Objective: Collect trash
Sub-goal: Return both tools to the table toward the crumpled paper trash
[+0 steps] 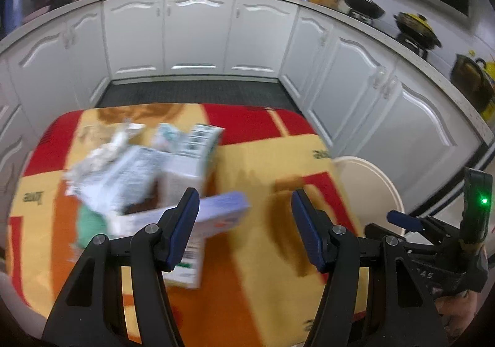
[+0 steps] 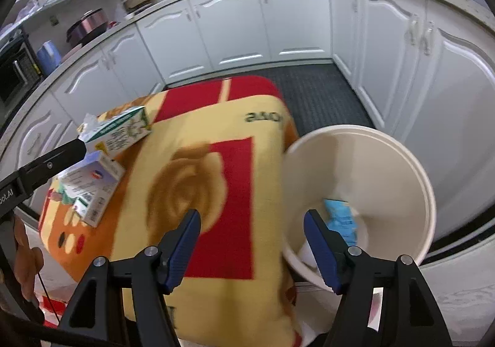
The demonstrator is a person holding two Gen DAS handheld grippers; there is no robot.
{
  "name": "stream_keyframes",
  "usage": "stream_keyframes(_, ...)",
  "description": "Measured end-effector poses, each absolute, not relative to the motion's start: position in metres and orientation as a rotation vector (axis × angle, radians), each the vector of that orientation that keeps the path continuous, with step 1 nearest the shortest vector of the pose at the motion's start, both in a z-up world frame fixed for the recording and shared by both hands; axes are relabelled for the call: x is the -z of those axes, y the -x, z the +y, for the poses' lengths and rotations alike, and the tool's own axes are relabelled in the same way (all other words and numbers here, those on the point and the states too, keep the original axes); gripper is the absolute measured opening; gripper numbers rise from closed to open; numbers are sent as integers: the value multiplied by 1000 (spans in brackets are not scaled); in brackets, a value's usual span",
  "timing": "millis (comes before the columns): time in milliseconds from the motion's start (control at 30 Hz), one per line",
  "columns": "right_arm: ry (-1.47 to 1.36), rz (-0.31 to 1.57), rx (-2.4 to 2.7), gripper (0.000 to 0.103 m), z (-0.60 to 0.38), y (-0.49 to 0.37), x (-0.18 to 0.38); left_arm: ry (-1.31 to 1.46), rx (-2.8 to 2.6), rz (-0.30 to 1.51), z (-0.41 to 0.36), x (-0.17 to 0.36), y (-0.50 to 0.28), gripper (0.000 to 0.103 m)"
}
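Observation:
A pile of trash lies on the left of a table under a red, yellow and orange cloth (image 1: 263,167): crumpled paper (image 1: 102,158), a green-and-white carton (image 1: 191,155) and a pale purple box (image 1: 216,214). My left gripper (image 1: 244,223) is open and empty above the cloth, just right of the purple box. My right gripper (image 2: 252,241) is open and empty at the table's right edge, beside a cream bucket (image 2: 402,161) that holds a blue wrapper (image 2: 340,217). The carton (image 2: 120,130) and purple box (image 2: 92,183) also show in the right wrist view.
White kitchen cabinets (image 1: 198,34) line the back and right. A dark floor mat (image 1: 191,93) lies beyond the table. The bucket's rim (image 1: 371,173) stands off the table's right edge. The right gripper's body (image 1: 433,241) sits at lower right.

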State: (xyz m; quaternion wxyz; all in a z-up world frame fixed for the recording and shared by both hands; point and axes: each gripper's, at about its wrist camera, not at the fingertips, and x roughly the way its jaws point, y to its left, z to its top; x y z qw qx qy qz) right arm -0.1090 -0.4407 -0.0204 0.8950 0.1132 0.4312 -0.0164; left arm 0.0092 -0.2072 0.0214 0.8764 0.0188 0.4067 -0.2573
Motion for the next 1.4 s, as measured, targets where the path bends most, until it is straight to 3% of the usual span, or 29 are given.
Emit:
stream_keyframes(633, -164, 897, -174, 68, -337, -4, -22, 47, 287, 913, -68, -11, -112, 61)
stream_keyframes(733, -119, 921, -240, 68, -314, -42, -28, 70, 288, 929, -63, -8, -130, 67)
stream_keyframes(1200, 37, 1146, -283, 65, -252, -165, 30, 62, 290, 990, -82, 29, -206, 70)
stream_keyframes(1267, 57, 1175, -252, 56, -252, -173, 41, 84, 274, 1007, -82, 39, -213, 69)
stream_keyframes(1333, 44, 1195, -251, 48, -256, -176, 48, 116, 313, 1050, -82, 49, -217, 59)
stream_keyframes(1400, 14, 1196, -277, 37, -261, -174, 51, 130, 336, 1068, -81, 54, -219, 42)
